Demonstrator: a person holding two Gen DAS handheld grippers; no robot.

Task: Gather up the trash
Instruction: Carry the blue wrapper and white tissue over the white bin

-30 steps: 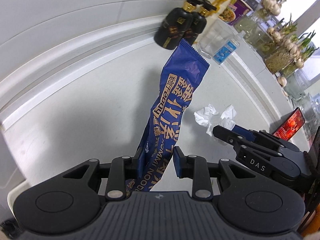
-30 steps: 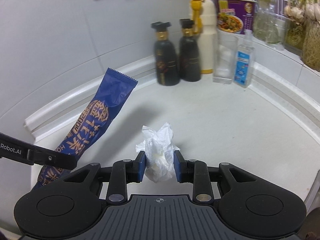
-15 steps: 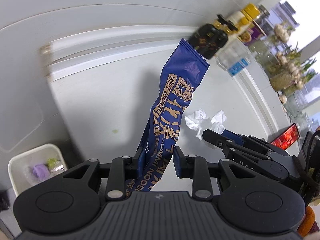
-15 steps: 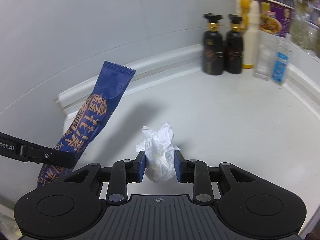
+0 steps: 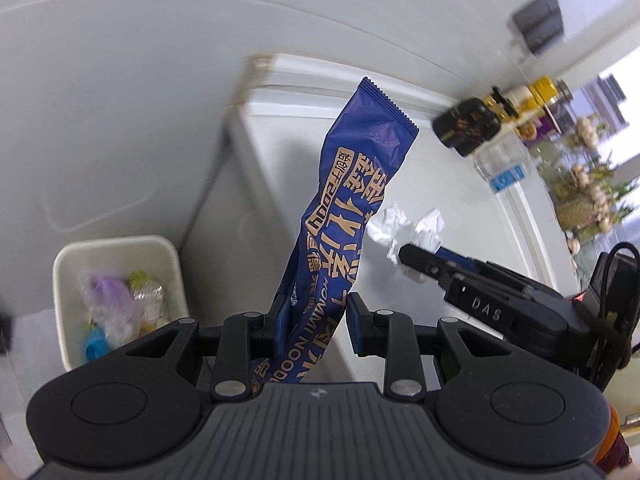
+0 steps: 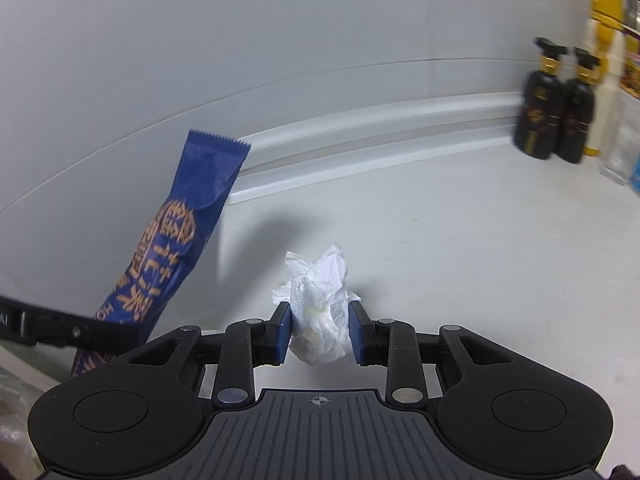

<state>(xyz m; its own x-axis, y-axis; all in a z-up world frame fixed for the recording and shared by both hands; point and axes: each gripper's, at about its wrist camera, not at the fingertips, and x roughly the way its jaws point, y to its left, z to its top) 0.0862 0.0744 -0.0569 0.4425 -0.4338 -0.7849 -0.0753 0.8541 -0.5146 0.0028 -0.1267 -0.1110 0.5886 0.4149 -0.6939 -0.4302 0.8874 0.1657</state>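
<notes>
1. The left gripper (image 5: pixel 314 326) is angled downward, and a blue noodle wrapper (image 5: pixel 352 216) is pinched between its pads, standing up and forward out of the jaws.
2. The right gripper (image 6: pixel 320 332) is tilted downward over the white counter (image 6: pixel 460 240); a crumpled white tissue (image 6: pixel 318 308) is clamped between its pads.
3. A white bin (image 5: pixel 116 252) holding scraps is seen below the counter's edge, to the left of the left gripper.
4. Bare counter lies ahead of the right gripper; dark bottles (image 6: pixel 554 108) stand far right against the wall.
</notes>
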